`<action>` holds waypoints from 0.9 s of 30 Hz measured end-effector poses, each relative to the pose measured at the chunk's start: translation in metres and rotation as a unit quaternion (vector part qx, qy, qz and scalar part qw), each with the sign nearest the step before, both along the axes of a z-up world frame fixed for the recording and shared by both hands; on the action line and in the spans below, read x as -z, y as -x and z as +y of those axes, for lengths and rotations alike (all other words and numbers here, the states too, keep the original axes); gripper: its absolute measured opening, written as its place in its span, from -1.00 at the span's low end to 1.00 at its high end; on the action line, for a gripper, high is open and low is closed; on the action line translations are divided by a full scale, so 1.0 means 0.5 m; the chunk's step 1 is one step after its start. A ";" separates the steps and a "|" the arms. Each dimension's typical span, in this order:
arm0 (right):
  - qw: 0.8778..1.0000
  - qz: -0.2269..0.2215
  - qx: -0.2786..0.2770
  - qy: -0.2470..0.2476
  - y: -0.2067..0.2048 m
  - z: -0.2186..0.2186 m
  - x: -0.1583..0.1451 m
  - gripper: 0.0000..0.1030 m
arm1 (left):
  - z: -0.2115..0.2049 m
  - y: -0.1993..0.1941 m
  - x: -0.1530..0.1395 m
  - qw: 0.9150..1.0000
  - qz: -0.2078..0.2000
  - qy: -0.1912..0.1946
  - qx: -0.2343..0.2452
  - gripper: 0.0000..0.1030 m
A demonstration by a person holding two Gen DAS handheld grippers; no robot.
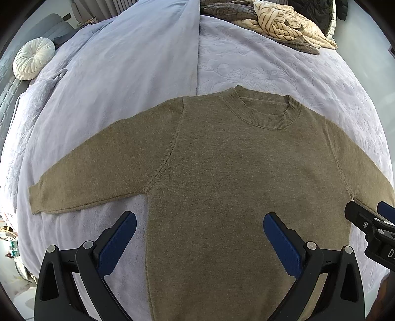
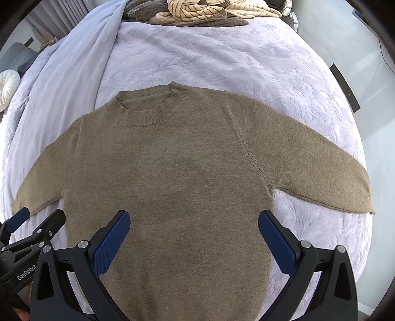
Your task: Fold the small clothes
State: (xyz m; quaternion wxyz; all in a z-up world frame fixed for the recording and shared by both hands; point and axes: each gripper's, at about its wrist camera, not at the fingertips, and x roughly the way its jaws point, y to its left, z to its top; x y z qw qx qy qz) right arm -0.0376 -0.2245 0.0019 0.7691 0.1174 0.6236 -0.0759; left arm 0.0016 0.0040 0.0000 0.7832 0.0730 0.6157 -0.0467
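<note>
Sweater (image 1: 222,172), olive-brown knit, lies flat and face up on the lavender bed (image 1: 271,66), collar at 12 o'clock, sleeves spread toward 9 and 3 o'clock. Left tongs (image 1: 200,244) hover wide apart over its lower body, gripping nothing; right tongs (image 2: 193,243) likewise gape wide above the hem area. Striped and grey clothes (image 2: 197,11) sit heaped at 12 o'clock, a round white cushion (image 1: 33,58) at 10 o'clock.
</note>
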 end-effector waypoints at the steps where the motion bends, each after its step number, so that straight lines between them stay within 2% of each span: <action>1: 1.000 0.000 0.000 0.000 0.001 0.000 0.000 1.00 | 0.000 0.000 0.000 1.000 -0.002 0.001 0.000 1.00; 19: 1.000 -0.005 0.000 0.004 -0.002 0.000 0.000 1.00 | 0.003 0.002 -0.009 1.000 -0.027 -0.005 -0.001 1.00; 27: 1.000 -0.002 0.000 0.004 0.001 0.001 0.001 1.00 | 0.006 0.000 -0.002 1.000 0.008 0.018 -0.002 1.00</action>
